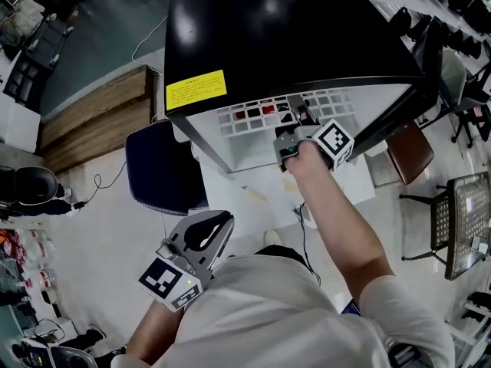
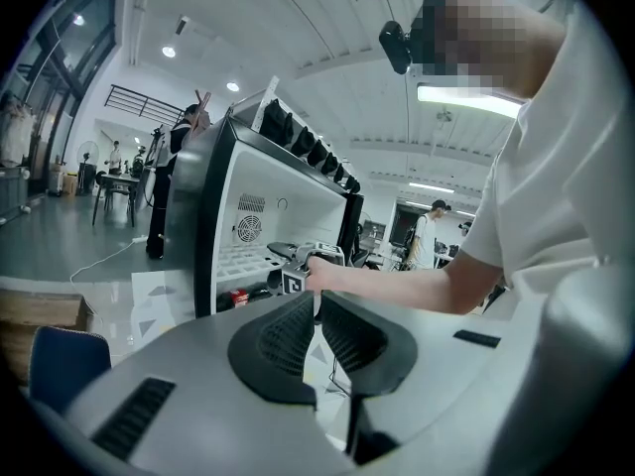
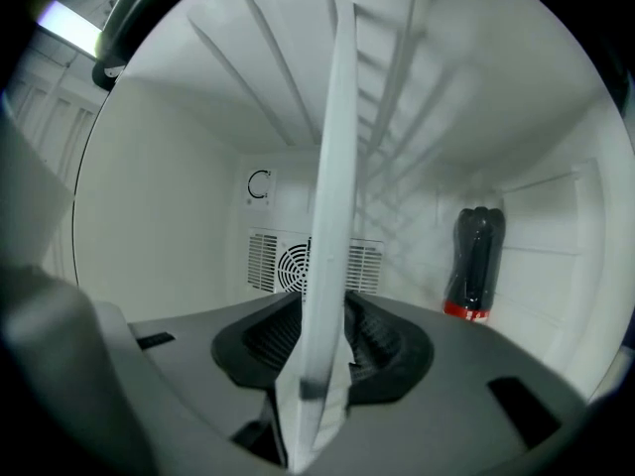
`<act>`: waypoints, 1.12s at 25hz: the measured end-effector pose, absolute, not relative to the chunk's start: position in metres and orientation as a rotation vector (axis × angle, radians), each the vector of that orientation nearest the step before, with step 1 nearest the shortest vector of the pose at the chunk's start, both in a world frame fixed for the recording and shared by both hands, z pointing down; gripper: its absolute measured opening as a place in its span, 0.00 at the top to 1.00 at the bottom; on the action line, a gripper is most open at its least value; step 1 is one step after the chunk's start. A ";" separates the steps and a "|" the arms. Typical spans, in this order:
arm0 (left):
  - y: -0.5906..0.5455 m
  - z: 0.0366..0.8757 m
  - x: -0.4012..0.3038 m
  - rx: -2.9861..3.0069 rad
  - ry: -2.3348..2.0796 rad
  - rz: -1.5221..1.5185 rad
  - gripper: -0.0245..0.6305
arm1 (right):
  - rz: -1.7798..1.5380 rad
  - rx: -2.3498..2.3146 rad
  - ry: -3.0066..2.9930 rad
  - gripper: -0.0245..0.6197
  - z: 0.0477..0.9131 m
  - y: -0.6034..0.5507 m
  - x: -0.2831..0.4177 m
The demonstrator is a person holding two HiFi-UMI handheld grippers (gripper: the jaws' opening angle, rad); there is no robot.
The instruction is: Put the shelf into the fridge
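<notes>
Right gripper [image 3: 325, 343]: its two jaws stand slightly apart on either side of the front edge of the one white grid shelf [image 3: 333, 157], which reaches into the one open black fridge [image 1: 291, 29]. Beyond the shelf are one round fan vent [image 3: 290, 264] in the back wall and one dark bottle [image 3: 476, 251] with a red band, at the view's right. Left gripper [image 2: 316, 333]: two jaws together with nothing between them, held low beside the person's body, well apart from the fridge

All share the fridge [image 1: 291, 29]: head view from above, left gripper view outside, right gripper view inside.
</notes>
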State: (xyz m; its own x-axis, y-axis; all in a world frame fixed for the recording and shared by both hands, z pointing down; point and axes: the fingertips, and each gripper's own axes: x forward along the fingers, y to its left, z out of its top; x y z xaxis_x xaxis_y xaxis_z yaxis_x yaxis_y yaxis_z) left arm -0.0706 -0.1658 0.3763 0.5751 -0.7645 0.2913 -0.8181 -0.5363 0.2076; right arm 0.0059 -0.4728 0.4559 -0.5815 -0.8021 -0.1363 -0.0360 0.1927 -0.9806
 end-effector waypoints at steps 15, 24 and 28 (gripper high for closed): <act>-0.122 0.380 -0.084 2.564 -1.161 0.187 0.91 | -1.370 -0.878 1.927 0.71 0.472 -0.382 0.034; -0.090 0.382 -0.092 2.594 -1.078 0.149 0.91 | -1.255 -1.028 2.224 0.81 0.472 -0.293 0.039; -0.072 0.388 -0.098 2.603 -1.044 0.132 0.91 | -1.195 -1.098 2.345 0.86 0.473 -0.247 0.043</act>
